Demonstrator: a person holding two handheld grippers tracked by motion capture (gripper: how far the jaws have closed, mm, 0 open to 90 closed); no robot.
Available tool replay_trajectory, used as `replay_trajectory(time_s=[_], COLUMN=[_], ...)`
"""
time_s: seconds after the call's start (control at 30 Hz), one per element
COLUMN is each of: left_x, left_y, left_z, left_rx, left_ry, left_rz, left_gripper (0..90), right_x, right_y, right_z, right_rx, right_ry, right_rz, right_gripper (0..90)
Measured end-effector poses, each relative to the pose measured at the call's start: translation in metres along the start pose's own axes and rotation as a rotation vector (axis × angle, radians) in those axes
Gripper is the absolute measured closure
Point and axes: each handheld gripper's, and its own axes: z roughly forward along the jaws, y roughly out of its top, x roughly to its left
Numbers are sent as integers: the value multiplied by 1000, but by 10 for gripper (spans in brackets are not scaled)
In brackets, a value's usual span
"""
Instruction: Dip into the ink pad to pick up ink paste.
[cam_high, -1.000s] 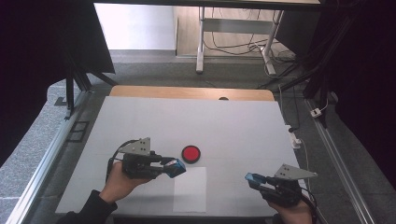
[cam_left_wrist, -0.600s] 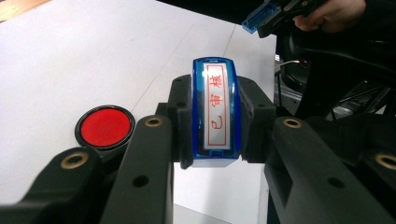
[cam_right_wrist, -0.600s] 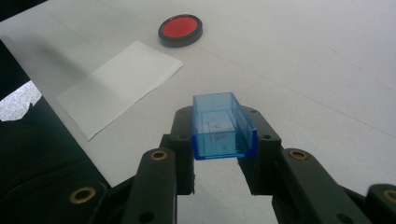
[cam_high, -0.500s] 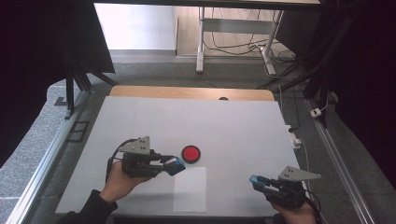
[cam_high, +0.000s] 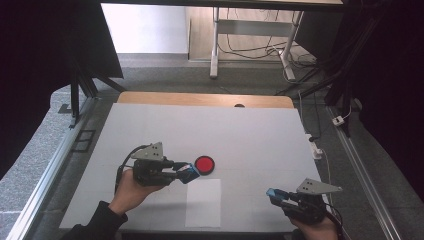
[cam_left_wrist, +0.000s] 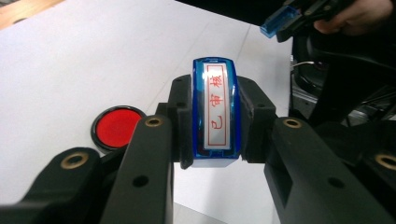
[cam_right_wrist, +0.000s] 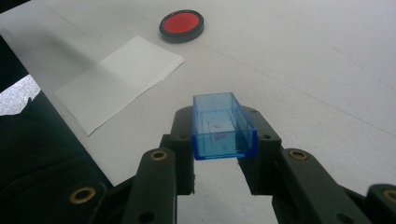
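My left gripper (cam_high: 186, 172) is shut on a blue stamp (cam_left_wrist: 215, 112) whose white label carries red characters. It hovers just left of a round red ink pad (cam_high: 204, 164) in a black rim, which also lies at the jaws' left in the left gripper view (cam_left_wrist: 116, 127). My right gripper (cam_high: 274, 194), near the table's front right, is shut on a clear blue plastic cap (cam_right_wrist: 219, 126) with its hollow side up. A white sheet of paper (cam_high: 203, 202) lies flat between the two grippers, below the ink pad.
The white table top (cam_high: 210, 130) stretches wide behind the ink pad, with a wooden strip (cam_high: 200, 99) along its far edge. Metal rails (cam_high: 45, 180) run down both sides. Cables (cam_high: 320, 150) hang off the right edge.
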Motion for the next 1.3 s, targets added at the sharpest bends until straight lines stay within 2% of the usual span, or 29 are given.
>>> replay_trajectory(time_s=[0.17, 0.37, 0.6, 0.7, 0.97, 1.3], left_x=[5, 13, 19, 22, 32, 46], left_y=[3, 10, 19, 22, 25, 23], left_z=[6, 15, 29, 35, 52, 65], left_rx=[24, 58, 82, 89, 140, 163], left_ry=[21, 62, 80, 78, 104, 120], left_rz=[-6, -18, -5, -15, -9, -41], left_gripper=[701, 700, 701, 701, 702, 702], right_x=[2, 1, 0, 0, 0, 0], right_y=[0, 0, 0, 0, 0, 0], right_z=[0, 0, -1, -1, -2, -2], right_rx=[7, -4, -1, -5, -13, -10], right_ry=[-6, -3, -6, -6, -1, 9], right_rz=[-18, -7, -5, 0, 0, -6], right_gripper=[690, 691, 691, 691, 690, 691])
